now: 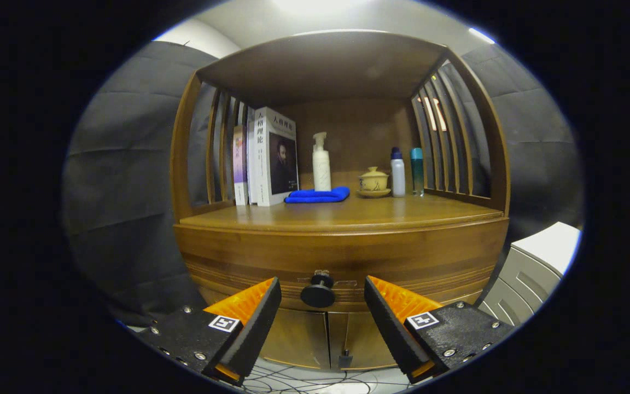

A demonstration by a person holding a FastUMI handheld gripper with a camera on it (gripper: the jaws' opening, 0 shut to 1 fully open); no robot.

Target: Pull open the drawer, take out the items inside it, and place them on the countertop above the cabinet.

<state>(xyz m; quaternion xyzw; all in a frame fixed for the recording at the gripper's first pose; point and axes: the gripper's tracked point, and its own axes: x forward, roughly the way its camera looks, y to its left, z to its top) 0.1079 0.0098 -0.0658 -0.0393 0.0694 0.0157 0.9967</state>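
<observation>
the gripper (322, 306) stands wide, its fingers flanking the drawer (342, 257) front's small round knob (318, 294); rigid, likely slippery, best pinched squarely.

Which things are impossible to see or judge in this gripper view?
- Drawer contents: hidden behind its closed front.
- Gap between knob and the open hand-held gripper: depth unclear in the gripper view.
- White cabinet: cut off at the edge.
- Thin books: partly hidden by slats.
</observation>
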